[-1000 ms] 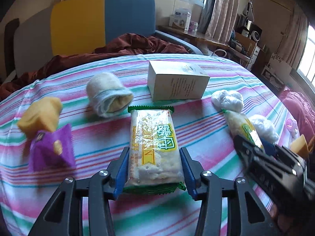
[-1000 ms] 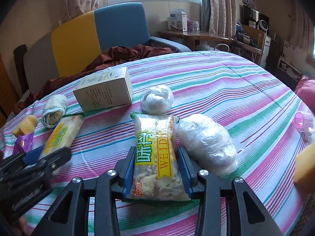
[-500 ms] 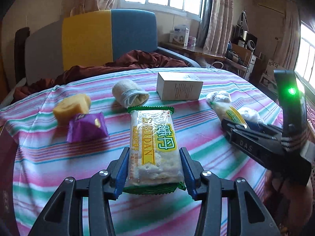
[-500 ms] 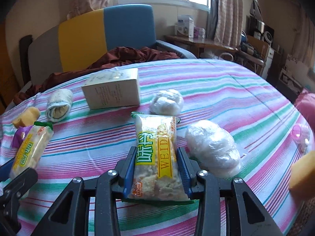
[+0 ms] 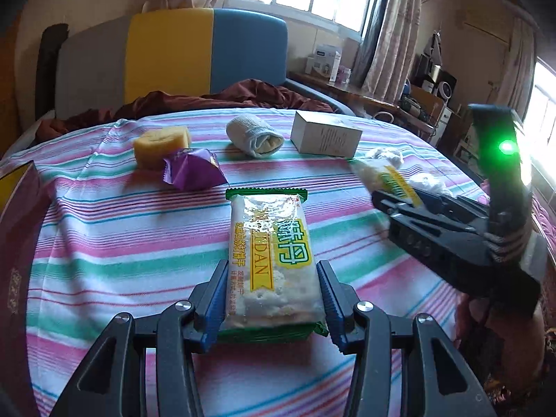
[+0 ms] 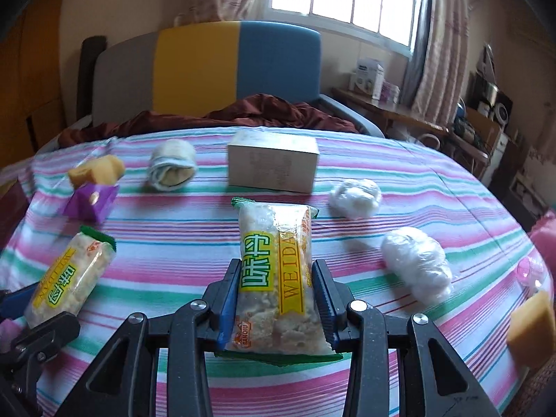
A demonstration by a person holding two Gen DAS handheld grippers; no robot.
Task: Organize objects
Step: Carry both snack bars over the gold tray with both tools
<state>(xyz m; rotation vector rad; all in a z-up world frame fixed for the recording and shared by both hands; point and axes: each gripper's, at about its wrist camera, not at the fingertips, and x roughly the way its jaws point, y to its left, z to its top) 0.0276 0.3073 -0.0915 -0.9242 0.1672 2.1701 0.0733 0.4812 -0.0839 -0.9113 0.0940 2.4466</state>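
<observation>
A striped tablecloth (image 5: 104,243) covers the table, and at its far side stand a white carton (image 6: 272,166), a rolled towel (image 5: 255,135), a yellow sponge (image 5: 161,144) and a purple snack pouch (image 5: 193,173), with two clear plastic bundles (image 6: 415,264) to the right. The left gripper (image 5: 271,299) is clamped on a green-edged cracker packet (image 5: 272,257), held above the cloth near the front edge. The right gripper (image 6: 276,304) is clamped on a second cracker packet (image 6: 276,271), likewise raised over the cloth in front of the carton.
</observation>
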